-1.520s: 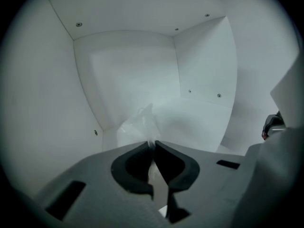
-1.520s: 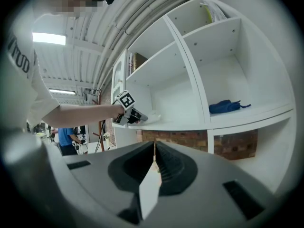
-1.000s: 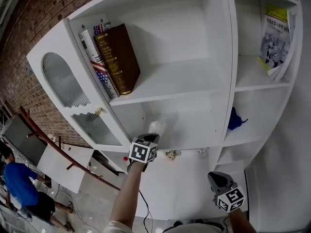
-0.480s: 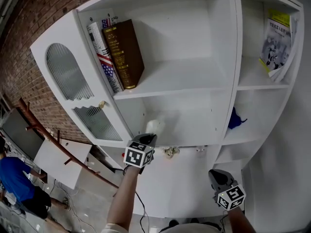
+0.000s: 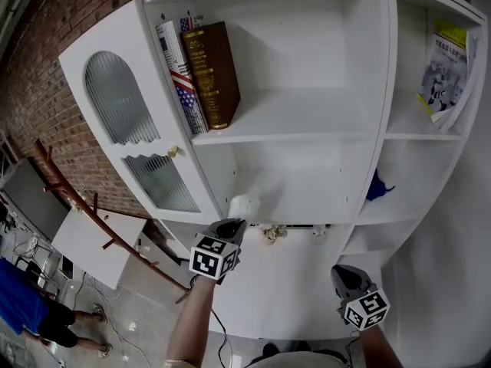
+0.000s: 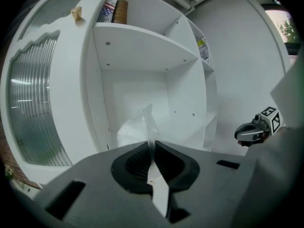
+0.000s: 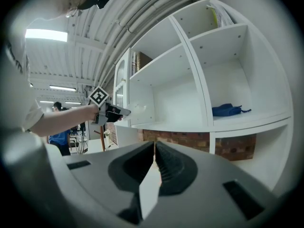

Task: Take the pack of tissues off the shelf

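White and faintly see-through, the soft pack of tissues (image 5: 244, 205) sits right at the tip of your left hand-held gripper (image 5: 232, 226). That gripper's jaws are pressed together on a thin fin of the pack's plastic wrapper. In the left gripper view the strip runs down between the ribbed pads (image 6: 164, 161), and the bulk of the pack (image 6: 134, 128) lies just beyond them, slightly to the left.

The pack is at the mouth of the middle-left compartment of the tall white shelf unit (image 5: 307, 121), directly under the board that carries the upright brown hardback book (image 5: 216, 71) and the flag-patterned book (image 5: 181, 75) beside it. You cannot tell whether the pack touches the board beneath it. The white cabinet door with ribbed glass panes (image 5: 115, 102) stands open to the left of your arm.

Your right hand-held gripper (image 5: 343, 274) is low on the right, well apart from the pack. Its jaws are closed together with nothing between them. A crumpled blue cloth (image 5: 378, 186) lies in the compartment above it.
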`<act>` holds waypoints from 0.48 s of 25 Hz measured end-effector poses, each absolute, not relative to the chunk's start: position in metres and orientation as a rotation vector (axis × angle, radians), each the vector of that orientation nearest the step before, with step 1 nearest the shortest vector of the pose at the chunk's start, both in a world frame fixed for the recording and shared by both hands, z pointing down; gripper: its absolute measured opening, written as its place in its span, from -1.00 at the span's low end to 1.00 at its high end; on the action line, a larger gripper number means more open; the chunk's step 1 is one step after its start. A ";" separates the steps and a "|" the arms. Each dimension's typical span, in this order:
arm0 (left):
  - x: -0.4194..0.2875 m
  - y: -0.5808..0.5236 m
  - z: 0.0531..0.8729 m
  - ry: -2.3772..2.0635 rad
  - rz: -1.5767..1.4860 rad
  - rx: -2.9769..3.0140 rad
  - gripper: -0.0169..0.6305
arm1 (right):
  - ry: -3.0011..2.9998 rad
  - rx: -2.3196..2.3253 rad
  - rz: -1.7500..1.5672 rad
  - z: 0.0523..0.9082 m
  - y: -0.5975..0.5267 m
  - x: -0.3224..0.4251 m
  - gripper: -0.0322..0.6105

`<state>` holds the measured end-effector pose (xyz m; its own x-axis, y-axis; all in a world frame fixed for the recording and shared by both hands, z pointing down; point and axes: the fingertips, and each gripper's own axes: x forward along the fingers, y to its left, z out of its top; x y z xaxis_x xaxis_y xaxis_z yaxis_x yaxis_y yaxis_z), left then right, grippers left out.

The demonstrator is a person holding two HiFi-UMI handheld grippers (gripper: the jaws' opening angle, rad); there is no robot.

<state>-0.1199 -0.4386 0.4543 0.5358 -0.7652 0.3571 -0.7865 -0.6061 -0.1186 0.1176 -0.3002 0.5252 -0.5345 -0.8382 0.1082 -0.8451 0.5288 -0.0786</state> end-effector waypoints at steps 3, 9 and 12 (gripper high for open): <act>-0.128 -0.426 0.454 -1.381 0.560 2.702 -0.85 | -2.697 1.479 0.184 0.525 -0.298 0.114 -0.80; -0.144 -0.404 0.453 -1.397 0.520 2.707 -0.85 | -2.699 1.480 0.168 0.519 -0.297 0.104 -0.80; -0.152 -0.395 0.454 -1.402 0.494 2.706 -0.85 | -2.697 1.477 0.157 0.517 -0.296 0.098 -0.80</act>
<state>-0.1515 -0.3946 0.4541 0.5368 -0.7868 0.3047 -0.8041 -0.5864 -0.0975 0.0978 -0.2963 0.5166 -0.5381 -0.8364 0.1041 -0.8428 0.5349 -0.0592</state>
